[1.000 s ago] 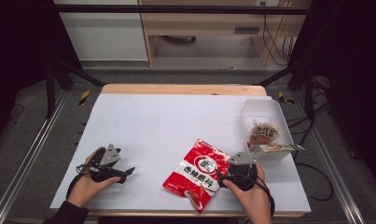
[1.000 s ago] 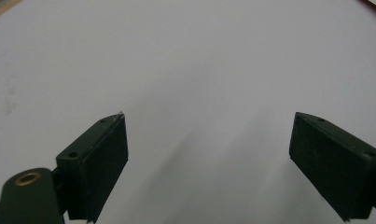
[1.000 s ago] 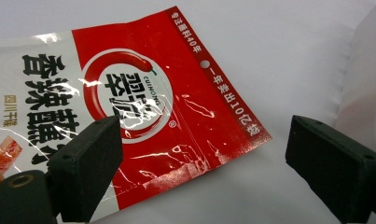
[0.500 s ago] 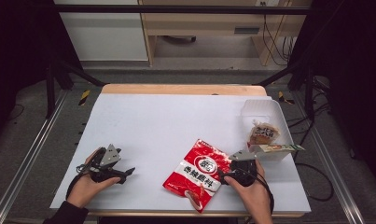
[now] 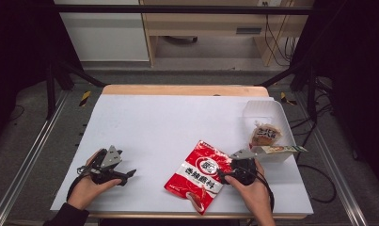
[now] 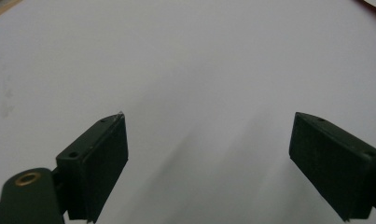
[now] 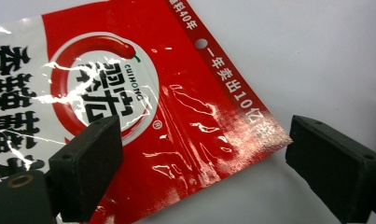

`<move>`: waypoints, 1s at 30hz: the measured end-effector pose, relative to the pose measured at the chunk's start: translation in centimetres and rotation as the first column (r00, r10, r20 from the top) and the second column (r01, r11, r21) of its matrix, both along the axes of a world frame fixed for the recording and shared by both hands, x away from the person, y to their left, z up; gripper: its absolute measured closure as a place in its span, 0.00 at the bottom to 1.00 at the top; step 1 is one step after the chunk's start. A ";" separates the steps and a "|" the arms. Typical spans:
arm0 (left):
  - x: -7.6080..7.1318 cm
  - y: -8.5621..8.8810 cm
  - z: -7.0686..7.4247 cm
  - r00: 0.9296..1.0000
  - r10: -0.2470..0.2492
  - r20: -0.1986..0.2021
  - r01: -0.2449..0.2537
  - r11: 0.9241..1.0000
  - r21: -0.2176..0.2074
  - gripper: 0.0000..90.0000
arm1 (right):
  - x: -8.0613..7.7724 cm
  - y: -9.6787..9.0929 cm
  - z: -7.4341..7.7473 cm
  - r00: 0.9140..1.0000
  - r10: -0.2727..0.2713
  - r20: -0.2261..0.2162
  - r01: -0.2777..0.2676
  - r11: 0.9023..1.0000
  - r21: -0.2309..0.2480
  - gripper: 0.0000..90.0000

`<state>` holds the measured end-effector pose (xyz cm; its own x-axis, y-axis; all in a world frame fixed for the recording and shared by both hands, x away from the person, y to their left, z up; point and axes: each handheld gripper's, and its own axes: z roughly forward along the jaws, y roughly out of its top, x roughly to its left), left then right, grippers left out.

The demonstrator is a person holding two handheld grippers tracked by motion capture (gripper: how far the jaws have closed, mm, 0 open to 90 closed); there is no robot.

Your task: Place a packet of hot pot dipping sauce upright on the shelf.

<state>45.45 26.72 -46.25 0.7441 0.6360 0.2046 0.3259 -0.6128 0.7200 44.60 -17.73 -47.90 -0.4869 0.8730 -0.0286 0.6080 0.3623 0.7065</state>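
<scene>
- We see the right gripper spread wide, one jaw over the red packet near the table's front edge.
- We see the left gripper gaping wide over bare table at the near left.

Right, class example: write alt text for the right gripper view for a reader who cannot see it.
A shiny red seasoning packet with a chilli logo lies on a white table, its corner between the open black jaws of the right gripper. The jaws rise from the bottom, not closed on it.

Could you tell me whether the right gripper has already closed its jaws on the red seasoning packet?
No, in the right gripper view the right gripper has its jaws wide apart over the corner of the red packet, not clamping it.
</scene>
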 end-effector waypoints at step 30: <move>0.0 -0.2 -0.1 1.000 -0.006 -0.001 0.006 1.000 0.016 0.13 | -0.1 0.5 0.8 0.999 0.018 0.027 -0.017 1.000 -0.022 0.74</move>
<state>45.44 26.50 -46.31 0.7482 0.6280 0.2141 0.3225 -0.6262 0.7099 44.55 -17.28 -47.07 -0.5009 0.8634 -0.0607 0.5824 0.3881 0.7142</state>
